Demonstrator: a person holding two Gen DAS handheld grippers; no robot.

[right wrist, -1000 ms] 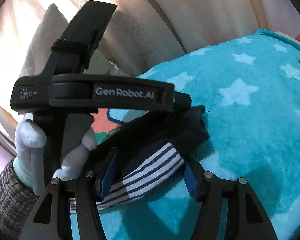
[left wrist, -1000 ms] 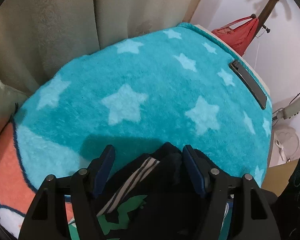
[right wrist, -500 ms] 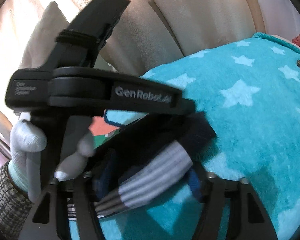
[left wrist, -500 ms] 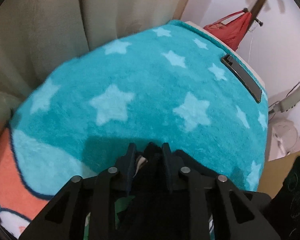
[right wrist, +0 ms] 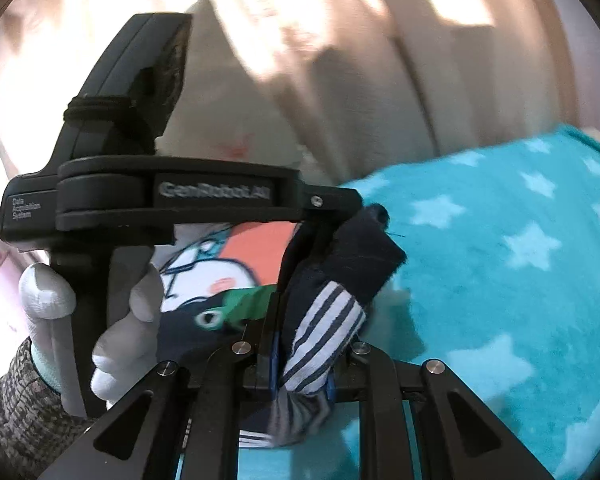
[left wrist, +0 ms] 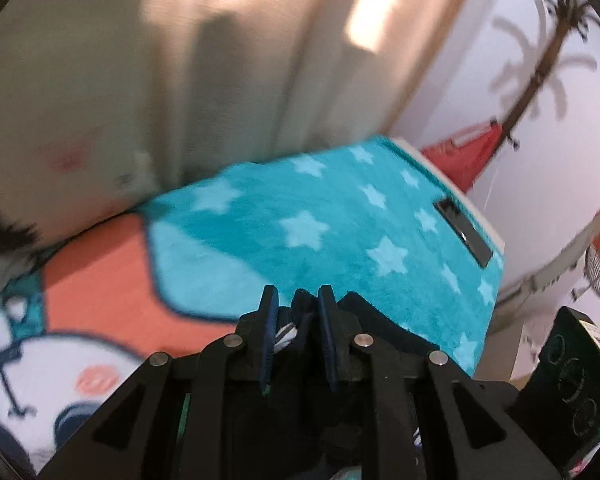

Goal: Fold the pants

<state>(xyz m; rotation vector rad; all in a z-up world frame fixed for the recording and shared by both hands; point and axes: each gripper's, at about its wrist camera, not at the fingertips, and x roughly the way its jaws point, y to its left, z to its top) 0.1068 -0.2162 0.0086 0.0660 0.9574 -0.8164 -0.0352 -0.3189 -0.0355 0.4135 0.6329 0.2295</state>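
Observation:
The pants (right wrist: 340, 272) are dark navy with white side stripes and a green print. They are lifted above a teal star blanket (right wrist: 500, 280). My left gripper (left wrist: 298, 304) is shut on a dark fold of the pants (left wrist: 300, 312). It also shows in the right wrist view (right wrist: 332, 216), held by a gloved hand, its jaws pinching the pants' top edge. My right gripper (right wrist: 300, 344) is shut on the striped part of the pants.
The blanket (left wrist: 320, 224) covers a bed, with an orange and white cartoon print (left wrist: 100, 280) at the left. A black flat bar (left wrist: 464, 234) lies near the bed's right edge. Beige curtains hang behind. A red bag (left wrist: 468, 152) and a fan stand to the right.
Both grippers have closed on the pants and raised them off the blanket. The views have tilted up, so more curtain and cartoon print show.

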